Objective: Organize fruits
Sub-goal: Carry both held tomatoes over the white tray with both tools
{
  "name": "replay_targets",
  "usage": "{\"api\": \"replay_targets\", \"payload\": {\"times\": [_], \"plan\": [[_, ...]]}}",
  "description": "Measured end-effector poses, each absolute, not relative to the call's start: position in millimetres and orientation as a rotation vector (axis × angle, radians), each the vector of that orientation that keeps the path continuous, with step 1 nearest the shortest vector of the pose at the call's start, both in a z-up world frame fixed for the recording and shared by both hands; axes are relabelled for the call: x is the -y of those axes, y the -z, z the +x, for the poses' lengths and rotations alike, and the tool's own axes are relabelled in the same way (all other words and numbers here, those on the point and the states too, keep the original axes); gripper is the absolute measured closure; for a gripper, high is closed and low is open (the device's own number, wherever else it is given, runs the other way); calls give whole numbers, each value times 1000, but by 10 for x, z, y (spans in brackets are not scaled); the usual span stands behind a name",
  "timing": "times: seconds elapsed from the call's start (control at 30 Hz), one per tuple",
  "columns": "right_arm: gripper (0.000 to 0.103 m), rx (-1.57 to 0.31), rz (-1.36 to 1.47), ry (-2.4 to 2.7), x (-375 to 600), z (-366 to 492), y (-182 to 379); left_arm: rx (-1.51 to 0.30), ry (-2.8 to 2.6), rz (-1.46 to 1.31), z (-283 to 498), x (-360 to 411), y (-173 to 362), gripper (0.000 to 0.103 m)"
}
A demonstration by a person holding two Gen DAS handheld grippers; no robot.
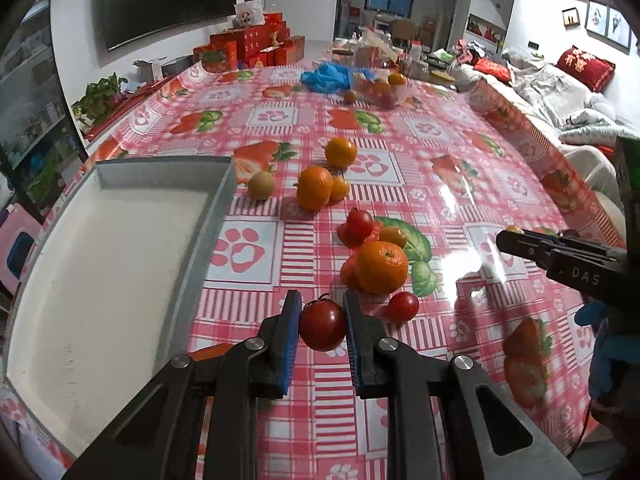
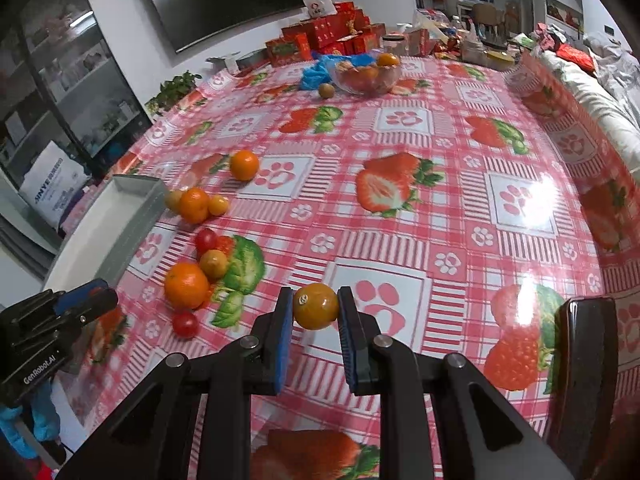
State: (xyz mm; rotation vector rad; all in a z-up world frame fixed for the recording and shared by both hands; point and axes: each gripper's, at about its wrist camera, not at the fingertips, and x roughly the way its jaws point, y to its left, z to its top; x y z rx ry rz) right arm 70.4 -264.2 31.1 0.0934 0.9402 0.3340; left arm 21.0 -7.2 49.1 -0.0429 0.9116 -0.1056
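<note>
My left gripper is shut on a dark red tomato and holds it just above the table, right of the grey-walled white tray. My right gripper is shut on a small orange fruit with a sticker, held over the table. Loose fruit lies between them: a large orange, a small red tomato, a red tomato, a small orange fruit. Farther off lie oranges and a brownish-green fruit. The right gripper shows at the right edge of the left wrist view.
The table wears a pink strawberry-print cloth. A clear bowl of fruit, a blue plastic bag and a lone fruit sit at the far end. Red boxes stand beyond. A dark chair back rises at the right.
</note>
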Motion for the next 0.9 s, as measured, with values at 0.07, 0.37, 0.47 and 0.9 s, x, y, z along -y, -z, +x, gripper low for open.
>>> {"api": "replay_targets", "payload": {"times": [0.07,0.37,0.47,0.9], "plan": [[79,-936,91,-355,2570,696,-376,-901,97,-45,187,21,-548,80],[79,-943,106,-471,2094,763,-708,-862,8,-56,138,-388,-809,80],[79,-941,92,-529,1777,805,-816,-843,-38,-60,119,-644,-890,80],[79,-1050,-101,-736,47,855,-520,-923,-237,-157,194,-1504,-409,80]]}}
